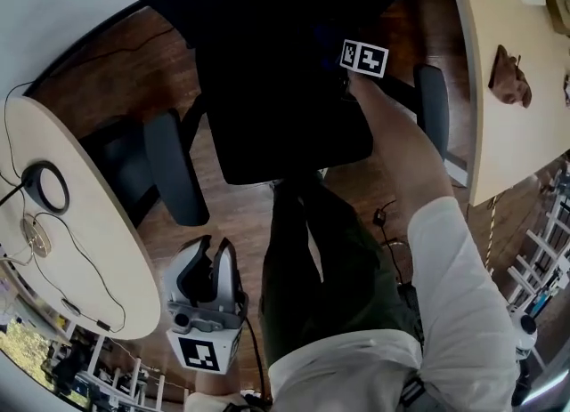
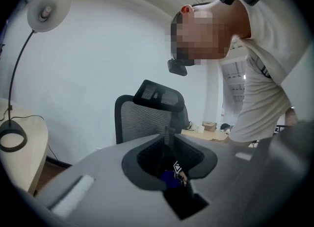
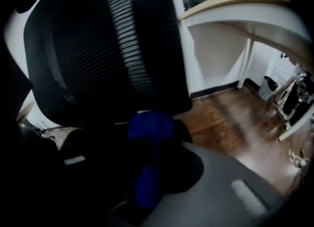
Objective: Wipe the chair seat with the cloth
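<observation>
Cloth [image 3: 150, 123] (in right gripper [image 3: 146, 148]) near seat [image 1: 285, 134] rear edge.

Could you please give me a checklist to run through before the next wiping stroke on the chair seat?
1. Cloth gripped: ok. The blue cloth sits clamped in the right hand-held gripper.
2. Gripper at the seat: ok. The head view shows it reaching over the chair seat.
3. Cloth touching the seat: cannot tell, too dark there.
4. Left hand-held gripper out of the way: ok. It is low beside the person's leg, jaws together, empty.
5. Room ahead: not ok for a long forward stroke. The backrest rises close behind the cloth.
</observation>
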Demonstrator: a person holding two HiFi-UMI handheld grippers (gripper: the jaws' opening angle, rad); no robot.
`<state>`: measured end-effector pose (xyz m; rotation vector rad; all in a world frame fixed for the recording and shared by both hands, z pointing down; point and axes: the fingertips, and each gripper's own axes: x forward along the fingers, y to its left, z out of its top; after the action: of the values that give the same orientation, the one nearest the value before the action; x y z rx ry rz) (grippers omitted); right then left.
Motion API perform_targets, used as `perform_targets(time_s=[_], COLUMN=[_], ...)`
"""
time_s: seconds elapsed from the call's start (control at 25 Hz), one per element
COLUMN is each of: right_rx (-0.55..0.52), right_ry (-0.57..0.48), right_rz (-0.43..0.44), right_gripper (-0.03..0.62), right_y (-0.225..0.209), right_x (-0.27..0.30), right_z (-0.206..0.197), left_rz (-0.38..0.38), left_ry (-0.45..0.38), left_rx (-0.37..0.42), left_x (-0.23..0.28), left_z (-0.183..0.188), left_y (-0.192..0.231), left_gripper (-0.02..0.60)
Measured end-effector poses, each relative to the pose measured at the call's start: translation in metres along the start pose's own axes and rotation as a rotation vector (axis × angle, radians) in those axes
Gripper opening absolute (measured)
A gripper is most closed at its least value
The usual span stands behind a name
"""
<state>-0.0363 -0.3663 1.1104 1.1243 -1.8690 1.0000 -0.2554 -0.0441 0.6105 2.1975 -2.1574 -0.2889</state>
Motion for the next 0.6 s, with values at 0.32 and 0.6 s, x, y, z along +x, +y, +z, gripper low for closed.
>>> perform_targets(time_s=[0.32,0.6], right_rx=[0.001,-0.119], right_ry=[-0.029,0.111], right_rz=[0.083,0.521], right_gripper=[0.071,0.072], right_y=[0.014,0.280], right_x=[-0.018,-0.013], right_z=[-0.002,-0.118], left_rz=[-0.057,-0.044], left_ry=[-0.009,0.017], left_rx=[-0.009,-0.006], left_x=[0.027,0.025], left_z=[-0.006,-0.005], left_y=[-0.030,-0.030], left_gripper=[0.190,0.190])
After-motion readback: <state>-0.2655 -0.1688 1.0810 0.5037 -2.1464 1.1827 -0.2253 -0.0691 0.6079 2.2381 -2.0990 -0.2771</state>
